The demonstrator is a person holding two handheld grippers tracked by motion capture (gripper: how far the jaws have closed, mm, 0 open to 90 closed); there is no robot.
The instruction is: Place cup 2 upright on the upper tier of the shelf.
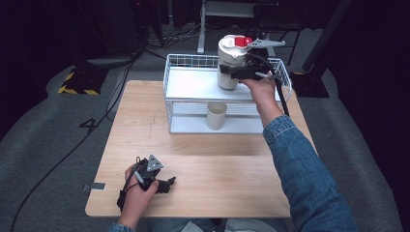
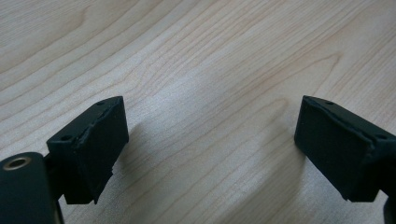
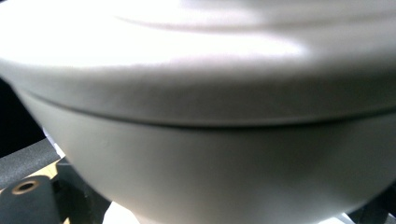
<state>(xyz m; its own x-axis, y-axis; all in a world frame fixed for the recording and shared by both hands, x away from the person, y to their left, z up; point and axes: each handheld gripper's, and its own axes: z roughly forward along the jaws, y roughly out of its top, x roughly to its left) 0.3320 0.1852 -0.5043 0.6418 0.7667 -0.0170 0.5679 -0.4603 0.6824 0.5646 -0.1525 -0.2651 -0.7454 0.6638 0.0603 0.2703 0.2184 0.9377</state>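
Note:
A tall white container (image 1: 230, 55) with a red flip lid (image 1: 242, 41) stands upright over the top shelf of a white wire rack (image 1: 193, 84). My right gripper (image 1: 232, 72) is shut on its lower body from the right side. In the right gripper view the container's pale wall (image 3: 196, 154) sits very close to the camera. A white cup (image 1: 216, 116) stands on the rack's lower shelf, below the container. My left gripper (image 1: 167, 183) rests on the wooden table (image 1: 217, 164) near its front left, open, with bare wood between its fingertips (image 2: 212, 128).
The rack stands at the table's far edge, its top shelf ringed by a low wire rim. Grey carpet surrounds the table, with cables and a yellow-black striped block (image 1: 77, 82) at the far left. Dark equipment legs stand behind the rack.

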